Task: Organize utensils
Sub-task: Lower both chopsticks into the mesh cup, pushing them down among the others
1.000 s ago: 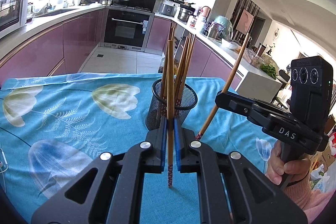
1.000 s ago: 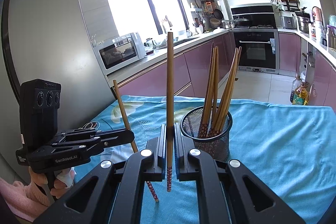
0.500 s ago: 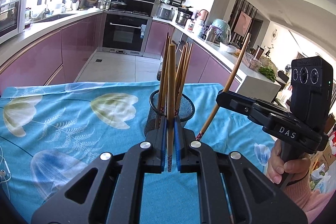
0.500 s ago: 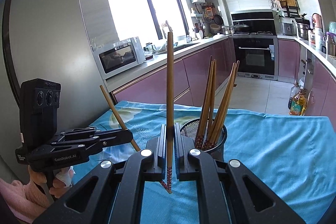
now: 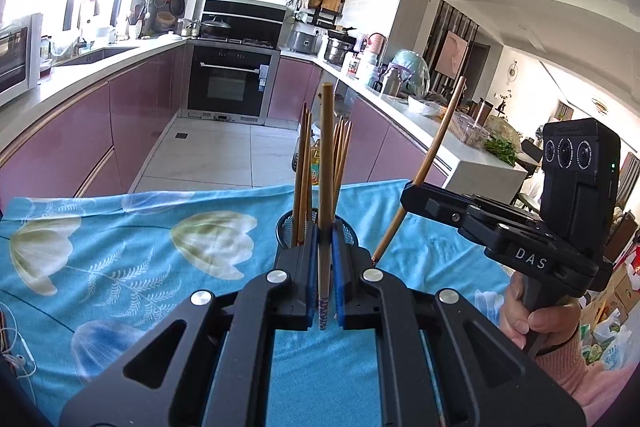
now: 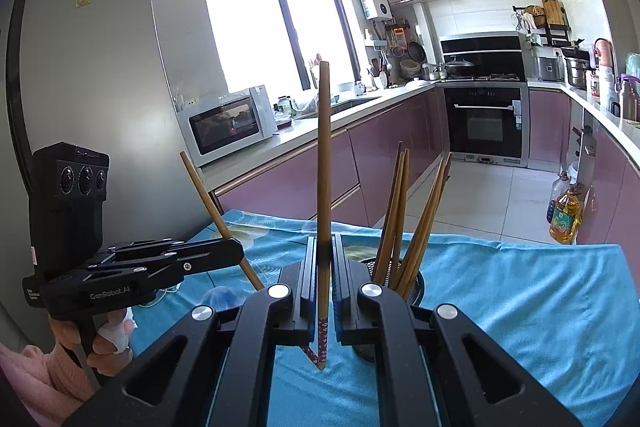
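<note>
- My left gripper (image 5: 324,283) is clamped on one chopstick (image 5: 326,187), which stands nearly upright between the blue pads, patterned tip pointing down (clear of the cloth).
- My right gripper (image 6: 324,291) pinches a second chopstick (image 6: 323,195) the same way, upright, its red-patterned tip hanging below the pads.
- The mesh holder (image 6: 416,287) sits on the tabletop (image 6: 540,307), which is covered by a blue flowered cloth, just right of my right gripper and directly behind my left one.
- Several chopsticks (image 6: 412,227) already lean inside that holder, thick ends up.
- Each gripper shows in the other's view, its chopstick tilted, with a pink sleeve (image 5: 580,383) at the handle.
</note>
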Available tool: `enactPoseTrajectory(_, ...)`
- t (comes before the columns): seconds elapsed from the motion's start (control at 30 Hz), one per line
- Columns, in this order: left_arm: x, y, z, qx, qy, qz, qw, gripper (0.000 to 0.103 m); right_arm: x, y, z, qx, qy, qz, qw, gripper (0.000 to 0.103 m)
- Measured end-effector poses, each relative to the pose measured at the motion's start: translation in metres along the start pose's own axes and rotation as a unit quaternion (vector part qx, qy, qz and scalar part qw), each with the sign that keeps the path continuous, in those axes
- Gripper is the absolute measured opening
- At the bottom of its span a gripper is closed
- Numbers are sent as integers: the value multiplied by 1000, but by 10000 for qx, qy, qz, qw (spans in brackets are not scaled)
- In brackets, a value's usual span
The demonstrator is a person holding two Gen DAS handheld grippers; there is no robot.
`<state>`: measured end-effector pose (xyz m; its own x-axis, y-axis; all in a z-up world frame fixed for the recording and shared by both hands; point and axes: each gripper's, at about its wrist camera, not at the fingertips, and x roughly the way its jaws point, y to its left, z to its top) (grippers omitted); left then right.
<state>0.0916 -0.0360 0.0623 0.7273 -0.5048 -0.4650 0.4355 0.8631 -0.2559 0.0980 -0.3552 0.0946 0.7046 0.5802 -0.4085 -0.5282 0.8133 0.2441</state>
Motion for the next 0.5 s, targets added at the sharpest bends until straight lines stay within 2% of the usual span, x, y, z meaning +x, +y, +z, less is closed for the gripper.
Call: enactPoseTrajectory(0.5,-17,-14,30,139,-362,6,9992,8,-3,-8,22,30,-196,-27,9998,6)
